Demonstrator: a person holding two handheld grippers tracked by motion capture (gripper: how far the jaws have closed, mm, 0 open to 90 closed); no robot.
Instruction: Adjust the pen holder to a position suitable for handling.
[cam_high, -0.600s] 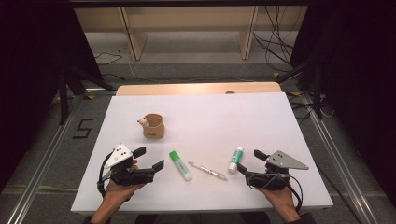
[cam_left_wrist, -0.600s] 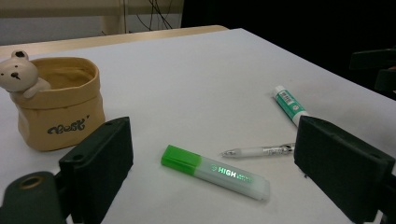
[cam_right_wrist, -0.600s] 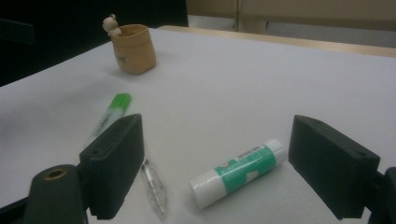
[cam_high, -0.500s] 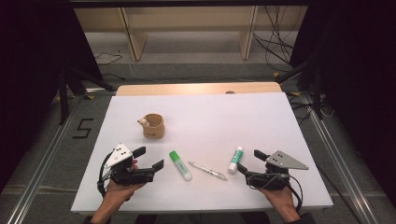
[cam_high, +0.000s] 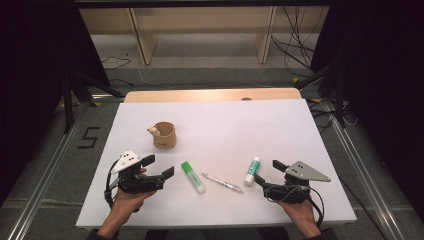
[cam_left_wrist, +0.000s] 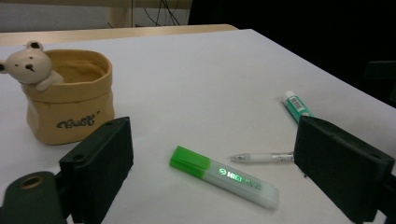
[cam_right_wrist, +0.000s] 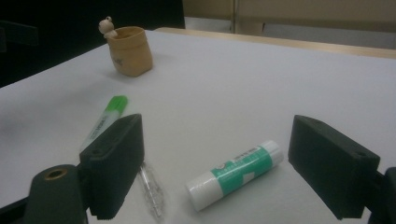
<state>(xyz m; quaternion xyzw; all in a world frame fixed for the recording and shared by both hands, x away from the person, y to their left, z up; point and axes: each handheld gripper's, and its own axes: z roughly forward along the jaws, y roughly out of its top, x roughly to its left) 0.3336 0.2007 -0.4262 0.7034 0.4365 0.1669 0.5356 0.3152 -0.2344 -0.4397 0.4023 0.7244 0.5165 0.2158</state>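
Hands low at table's near edge, left gripper (cam_high: 161, 167) and right gripper (cam_high: 268, 173) level, agape

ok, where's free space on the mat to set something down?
The far half of the white mat is bare, right of the bear pot. It is crowded near the front: highlighter, pen and glue stick between left gripper and right gripper.

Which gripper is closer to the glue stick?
The right gripper. The glue stick lies on the table just ahead of its open jaws. The left gripper is farther off, beyond the green highlighter and clear pen.
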